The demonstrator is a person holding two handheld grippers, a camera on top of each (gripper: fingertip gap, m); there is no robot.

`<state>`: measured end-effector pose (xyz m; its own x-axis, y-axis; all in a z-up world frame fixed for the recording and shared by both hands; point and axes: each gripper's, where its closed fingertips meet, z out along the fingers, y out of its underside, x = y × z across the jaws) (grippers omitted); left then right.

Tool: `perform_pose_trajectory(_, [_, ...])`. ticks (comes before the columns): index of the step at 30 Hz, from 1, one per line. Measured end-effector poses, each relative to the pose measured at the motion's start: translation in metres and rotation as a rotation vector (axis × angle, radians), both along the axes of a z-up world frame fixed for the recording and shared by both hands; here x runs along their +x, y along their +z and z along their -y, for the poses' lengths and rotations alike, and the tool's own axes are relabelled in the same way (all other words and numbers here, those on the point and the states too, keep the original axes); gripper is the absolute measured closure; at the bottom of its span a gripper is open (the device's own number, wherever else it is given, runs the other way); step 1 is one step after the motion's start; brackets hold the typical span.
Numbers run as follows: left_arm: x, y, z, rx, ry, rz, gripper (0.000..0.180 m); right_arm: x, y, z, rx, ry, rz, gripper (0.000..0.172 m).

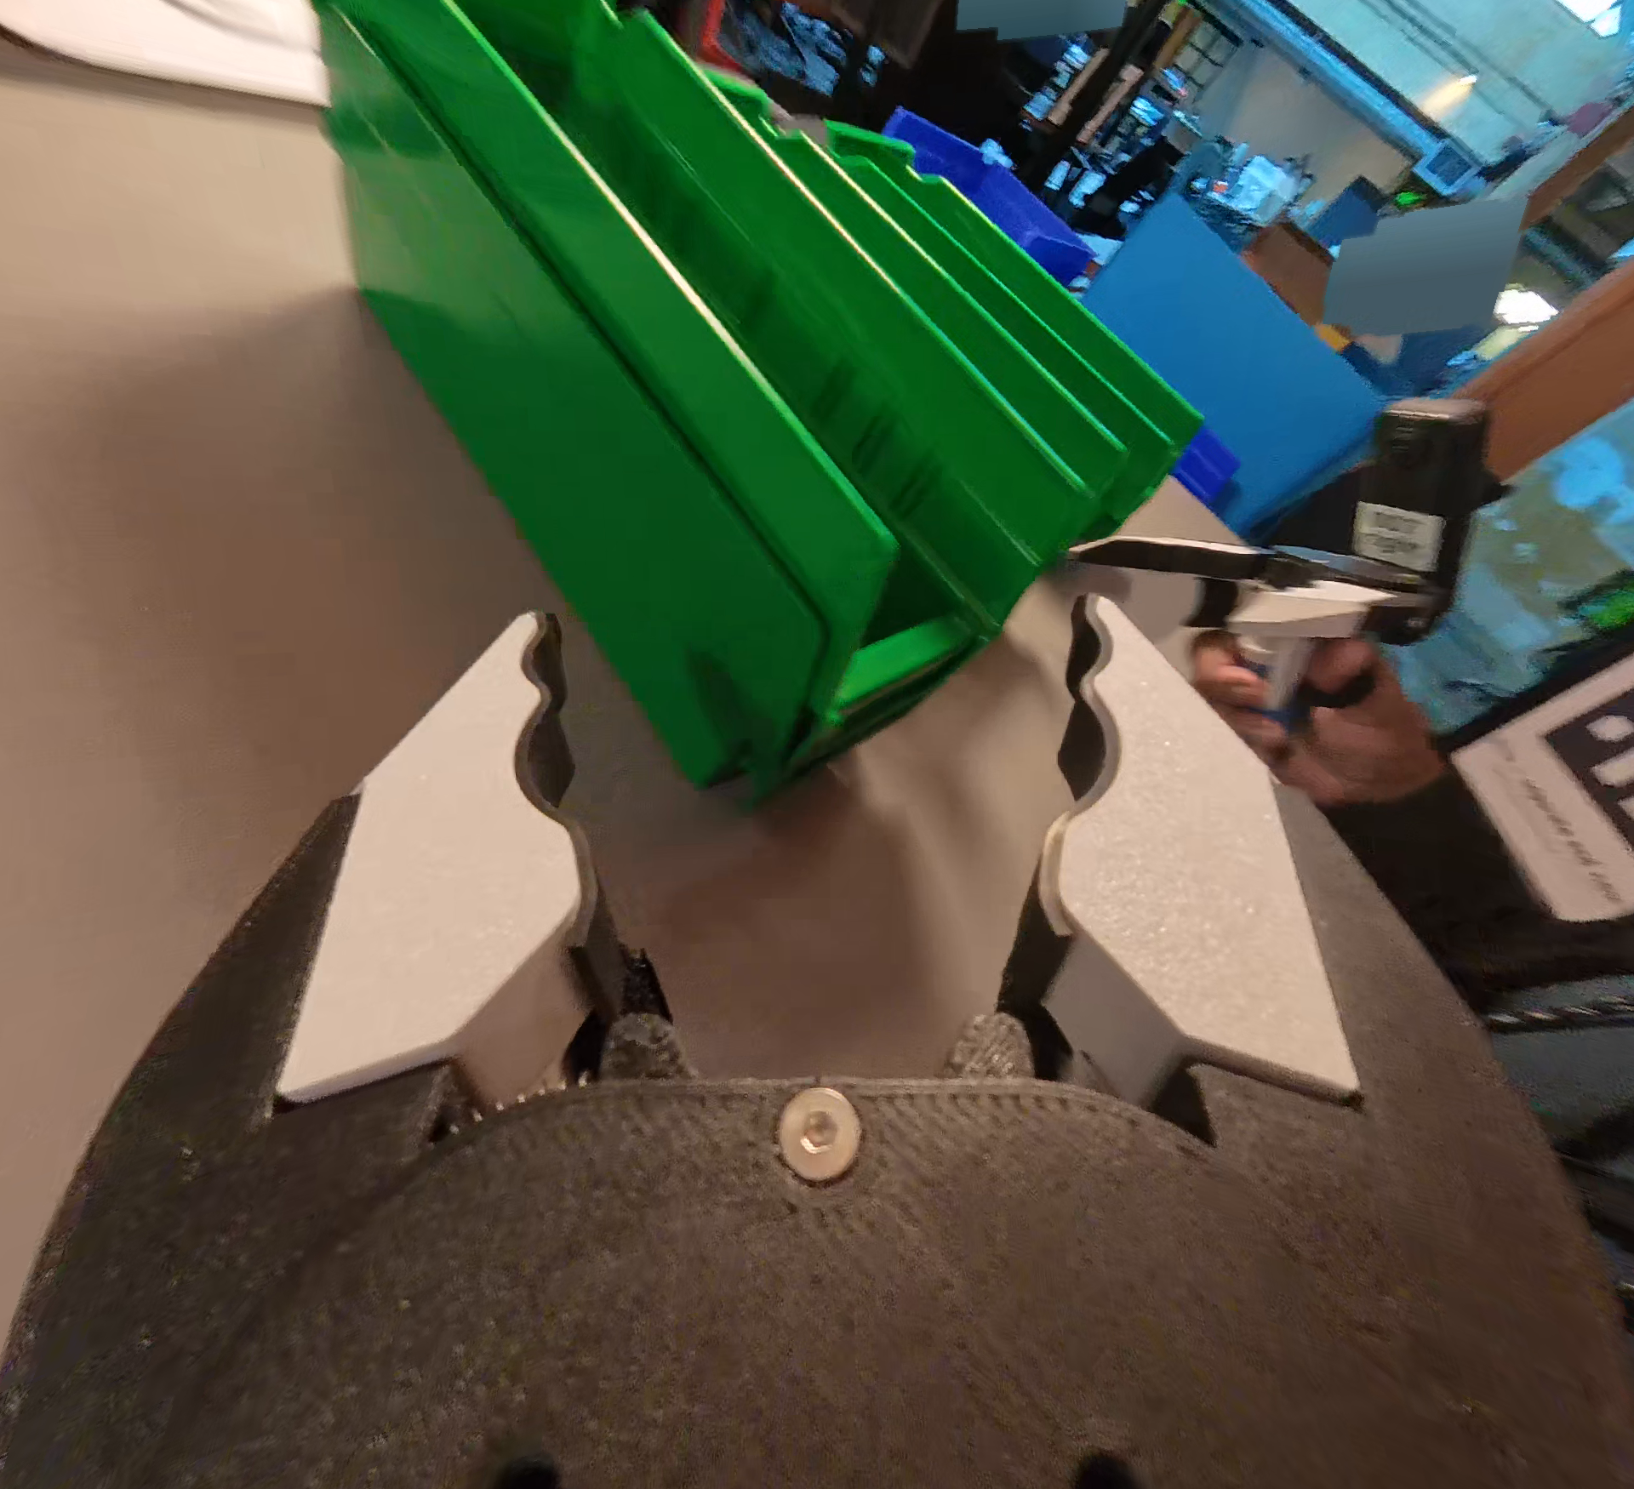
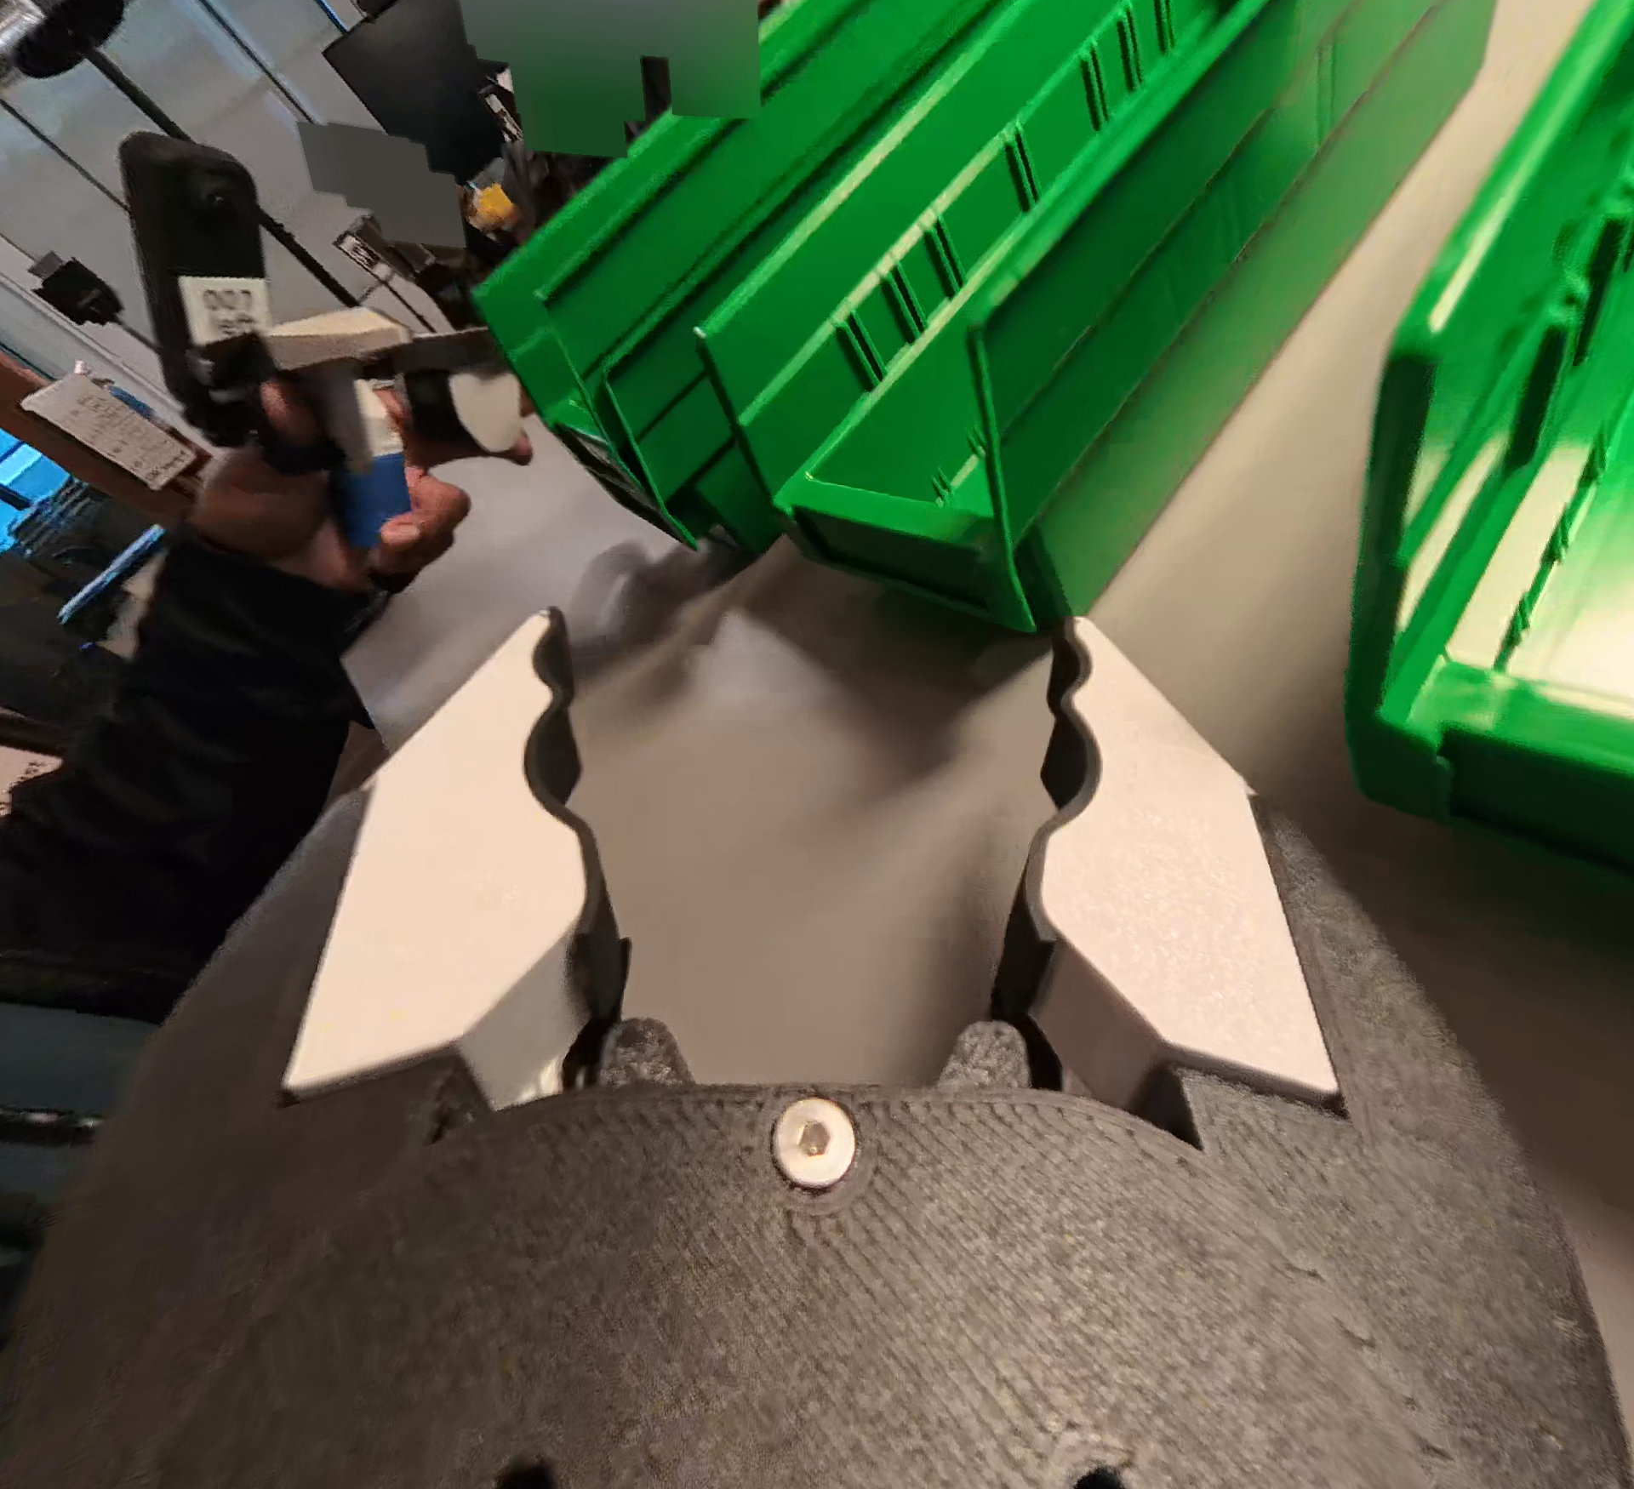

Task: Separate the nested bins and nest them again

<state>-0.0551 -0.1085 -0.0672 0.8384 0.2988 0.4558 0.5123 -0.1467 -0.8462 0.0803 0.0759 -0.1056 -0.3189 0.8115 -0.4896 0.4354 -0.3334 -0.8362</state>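
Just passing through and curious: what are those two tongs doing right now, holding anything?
Left tongs: open, holding nothing; the green bins sit just ahead.
Right tongs: open, holding nothing; only the grey table shows between them.

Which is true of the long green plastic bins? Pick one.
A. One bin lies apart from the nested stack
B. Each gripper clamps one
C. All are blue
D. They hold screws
A: in the right wrist view a separate green bin lies right of the nested stack.

Black textured hand-held gripper, white scalloped fingers, silver screw, black sleeve
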Motion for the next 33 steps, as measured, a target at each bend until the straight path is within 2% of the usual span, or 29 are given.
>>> perform_pose_trajectory(3, [-0.045, 0.015, 0.019, -0.035, 0.09, -0.162, 0.068, 0.0, 0.044, 0.004, -0.024, -0.007, -0.125, 0.062])
perform_pose_trajectory(5, [-0.086, 0.02, 0.025, -0.08, 0.161, -0.284, 0.069, -0.008, 0.064, 0.001, 0.053, -0.052, -0.142, 0.057])
perform_pose_trajectory(8, [-0.148, 0.017, 0.021, -0.12, 0.245, -0.429, 0.068, -0.032, 0.078, -0.01, 0.198, -0.152, -0.091, 0.045])
perform_pose_trajectory(11, [-0.189, -0.009, 0.011, -0.156, 0.276, -0.451, 0.067, -0.063, 0.075, -0.016, 0.325, -0.207, 0.027, 0.029])
perform_pose_trajectory(13, [-0.193, -0.027, 0.006, -0.15, 0.271, -0.375, 0.067, -0.084, 0.064, -0.024, 0.413, -0.226, 0.136, 0.025])
perform_pose_trajectory(15, [-0.184, -0.032, 0.001, -0.113, 0.243, -0.301, 0.067, -0.106, 0.053, -0.03, 0.455, -0.218, 0.24, 0.025])
perform_pose_trajectory(19, [-0.166, -0.038, -0.006, -0.136, 0.206, -0.35, 0.073, -0.14, 0.023, -0.04, 0.483, -0.159, 0.467, 0.019])
perform_pose_trajectory(23, [-0.163, -0.044, -0.014, -0.202, 0.206, -0.401, 0.072, -0.163, 0.014, -0.046, 0.428, -0.13, 0.577, 0.018])
perform_pose_trajectory(26, [-0.162, -0.043, -0.016, -0.188, 0.208, -0.385, 0.073, -0.17, 0.002, -0.049, 0.399, -0.12, 0.655, 0.017])
perform_pose_trajectory(33, [-0.171, -0.046, -0.011, -0.137, 0.217, -0.247, 0.075, -0.176, -0.01, -0.039, 0.437, -0.076, 0.759, 0.015])
